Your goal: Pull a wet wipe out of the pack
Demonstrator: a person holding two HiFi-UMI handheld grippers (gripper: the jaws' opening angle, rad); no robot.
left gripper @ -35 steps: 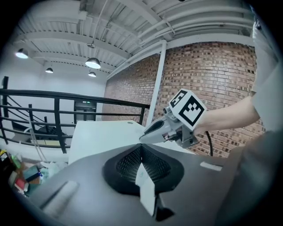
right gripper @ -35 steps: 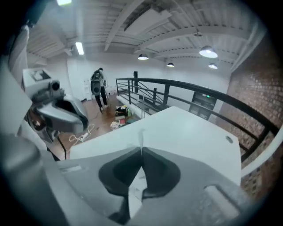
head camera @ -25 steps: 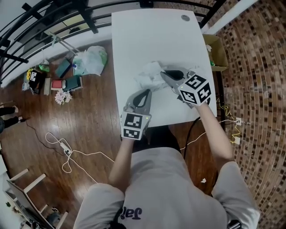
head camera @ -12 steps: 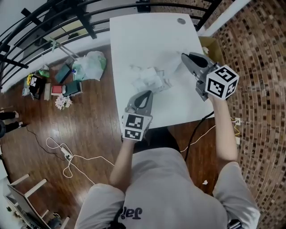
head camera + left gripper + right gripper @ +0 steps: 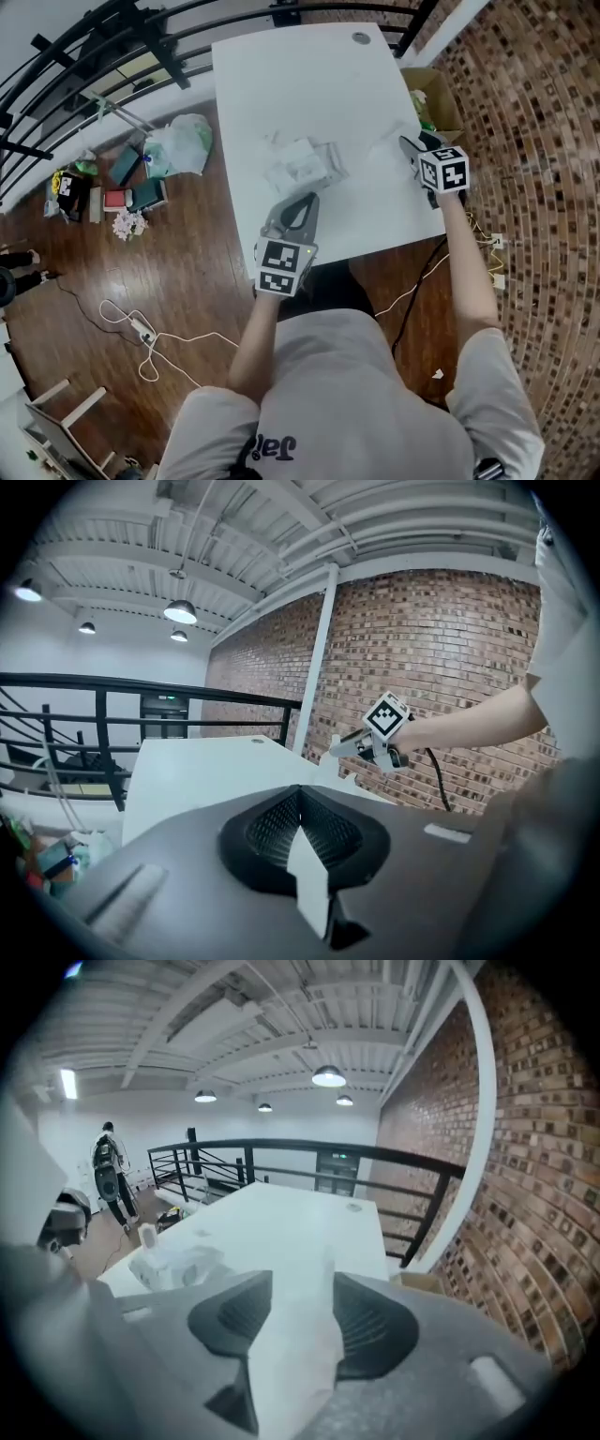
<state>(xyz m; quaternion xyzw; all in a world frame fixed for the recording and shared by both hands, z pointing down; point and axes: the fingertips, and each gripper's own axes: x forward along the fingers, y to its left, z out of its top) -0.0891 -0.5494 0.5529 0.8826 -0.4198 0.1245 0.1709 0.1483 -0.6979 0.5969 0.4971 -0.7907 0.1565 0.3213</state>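
The wet wipe pack [image 5: 300, 167] lies crumpled in the middle of the white table [image 5: 309, 84]; the right gripper view shows the pack [image 5: 173, 1265] at the left. My left gripper [image 5: 311, 198] rests just in front of the pack, jaws together [image 5: 300, 794], with a white sliver between the pads that I cannot identify. My right gripper [image 5: 406, 143] is low at the table's right edge, far from the pack. Its jaws [image 5: 302, 1283] have just been opening, and a pulled-out white wipe [image 5: 295, 1335] lies loose between them.
A cardboard box [image 5: 427, 98] stands beside the table's right edge, close to my right gripper. Bags and clutter [image 5: 178, 136] lie on the wooden floor at the left, below a black railing [image 5: 112, 37]. A person [image 5: 111, 1185] stands far off.
My right gripper has swung from the pack to the table's right edge and sunk, carrying a wipe away from the pack. Its jaws were shut and now stand apart. The left gripper has barely moved.
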